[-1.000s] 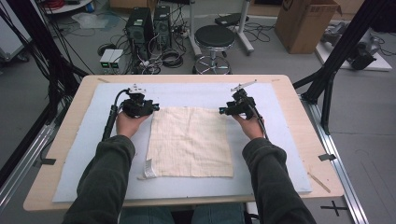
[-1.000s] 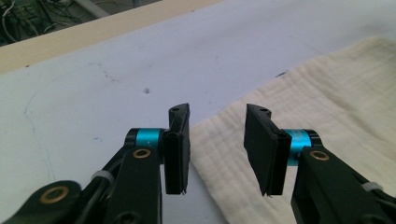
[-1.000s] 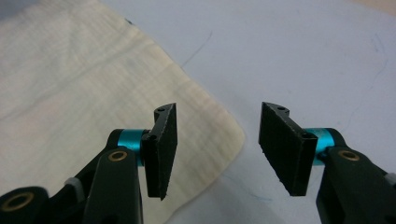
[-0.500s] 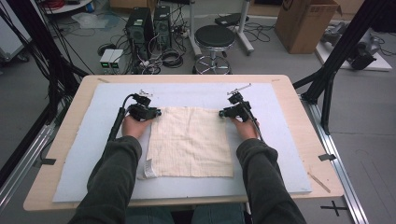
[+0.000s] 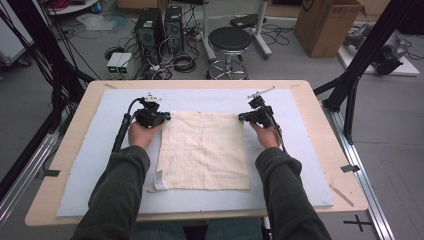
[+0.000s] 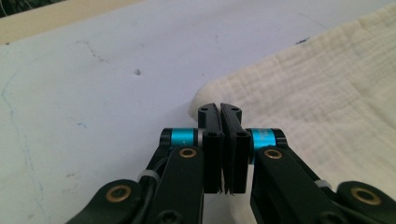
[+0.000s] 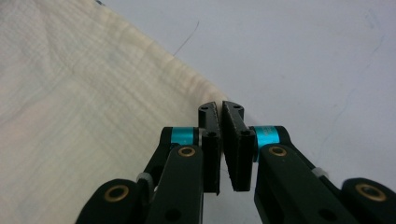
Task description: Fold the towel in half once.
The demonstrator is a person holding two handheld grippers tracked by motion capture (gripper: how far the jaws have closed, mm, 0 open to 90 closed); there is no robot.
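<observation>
Cloth (image 5: 205, 150) corners pinched between both grippers' fingers (image 6: 219, 122) — far edge.

cloth (image 5: 205, 150) cream, faint grid weave; mat (image 5: 300, 165) pale blue-grey; table (image 5: 325, 120) light wood; grippers' jaws black, cyan rings.

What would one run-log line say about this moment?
cloth: flat on mat | left gripper: just closed on far-left corner | right gripper: just closed on far-right corner | lift: not yet
</observation>
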